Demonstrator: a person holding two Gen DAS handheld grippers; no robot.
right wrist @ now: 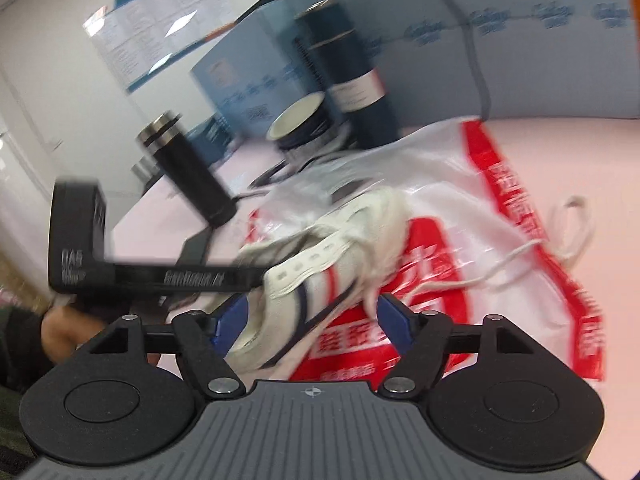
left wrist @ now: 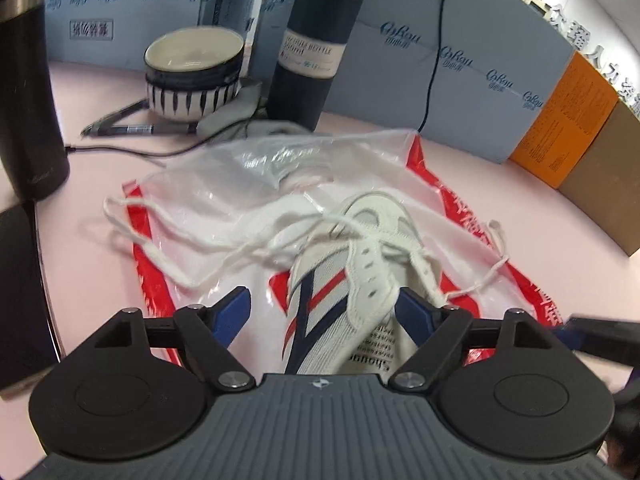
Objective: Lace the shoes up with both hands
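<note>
A white shoe (left wrist: 332, 292) with navy and red stripes lies on a red-and-white plastic bag (left wrist: 224, 200), toe pointing away. Its white lace (left wrist: 168, 240) trails loose to the left, and another strand (left wrist: 496, 256) lies on the right. My left gripper (left wrist: 324, 312) is open around the shoe's near end; its left pad stands clear and its right pad sits beside the eyelet strip. In the blurred right wrist view, my right gripper (right wrist: 314, 318) is open with the shoe (right wrist: 320, 264) between its jaws and frayed lace (right wrist: 376, 276) near the right pad.
On the pink table (left wrist: 92, 160) stand a black tumbler (left wrist: 28, 100), a striped bowl (left wrist: 194, 72) and a dark bottle (left wrist: 320, 40), with pens (left wrist: 132, 128) and a cable nearby. Blue foam boards (left wrist: 460, 40) and an orange box (left wrist: 568, 120) wall off the back.
</note>
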